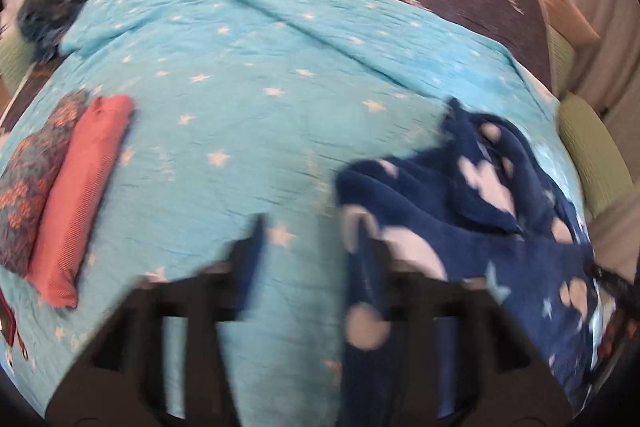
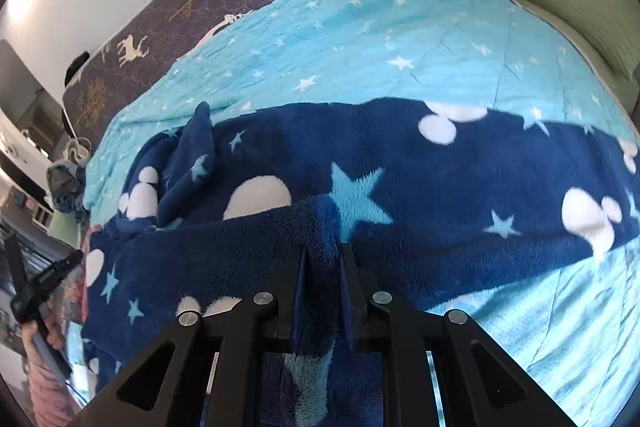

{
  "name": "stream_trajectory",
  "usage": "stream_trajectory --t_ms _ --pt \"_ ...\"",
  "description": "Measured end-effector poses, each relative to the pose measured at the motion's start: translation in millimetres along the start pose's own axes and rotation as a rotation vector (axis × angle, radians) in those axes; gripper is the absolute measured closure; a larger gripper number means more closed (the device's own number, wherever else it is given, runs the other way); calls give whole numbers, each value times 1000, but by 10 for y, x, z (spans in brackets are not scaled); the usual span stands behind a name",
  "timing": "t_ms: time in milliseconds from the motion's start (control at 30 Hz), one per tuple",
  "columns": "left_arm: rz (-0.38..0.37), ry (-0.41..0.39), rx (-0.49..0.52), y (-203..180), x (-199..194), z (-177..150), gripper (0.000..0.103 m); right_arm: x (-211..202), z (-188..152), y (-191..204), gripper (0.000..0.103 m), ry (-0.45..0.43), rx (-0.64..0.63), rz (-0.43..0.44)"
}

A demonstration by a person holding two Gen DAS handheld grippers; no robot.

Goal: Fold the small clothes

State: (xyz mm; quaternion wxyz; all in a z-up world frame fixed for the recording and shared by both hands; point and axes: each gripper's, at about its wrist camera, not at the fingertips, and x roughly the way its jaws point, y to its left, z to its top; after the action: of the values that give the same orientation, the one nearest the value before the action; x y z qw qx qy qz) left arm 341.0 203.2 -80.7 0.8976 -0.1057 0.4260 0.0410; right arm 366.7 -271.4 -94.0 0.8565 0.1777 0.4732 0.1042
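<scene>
Navy fleece garment lies across the light-blue star quilt. R gripper clamped on its folded edge. L gripper jaws apart, nothing between, just left of garment. Red folded piece at quilt's left edge.

A broad stretch of the light blue star blanket lies bare in the middle of the bed, open to passage. Its left side is blocked by a folded coral garment touching a patterned one; the rumpled navy fleece fills the right.
</scene>
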Motion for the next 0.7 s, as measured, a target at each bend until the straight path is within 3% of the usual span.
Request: stream_trajectory --t_ms 67,167,200,233,367,433,467,500,533,600,700 --pt "-3 -9 67 -147 -3 -22 36 -30 4 25 86 -7 -13 -7" --pt "45 44 179 -388 196 -63 37 -44 14 99 79 -10 -45 -22" --pt "76 84 205 -433 349 -102 48 -44 13 118 76 -7 -52 -19" --pt "77 104 209 -434 421 -116 58 -32 7 133 74 1 -57 -8" --pt "9 112 114 -276 476 -121 60 74 -58 176 44 69 -78 34" --pt "14 108 108 -239 434 -118 59 85 -85 209 44 59 -108 20" --pt "24 103 114 -238 418 -119 58 84 -90 228 51 53 -124 -3" --pt "41 93 116 -230 373 -120 58 65 -84 239 88 29 -136 -56" --pt "54 84 114 -224 350 -130 58 38 -71 232 94 6 -136 -88" --pt "107 52 103 -189 278 -148 57 -75 -6 127 95 -67 -70 -99" --pt "135 18 82 -96 228 -203 50 -95 49 -63 93 -68 -9 -174"
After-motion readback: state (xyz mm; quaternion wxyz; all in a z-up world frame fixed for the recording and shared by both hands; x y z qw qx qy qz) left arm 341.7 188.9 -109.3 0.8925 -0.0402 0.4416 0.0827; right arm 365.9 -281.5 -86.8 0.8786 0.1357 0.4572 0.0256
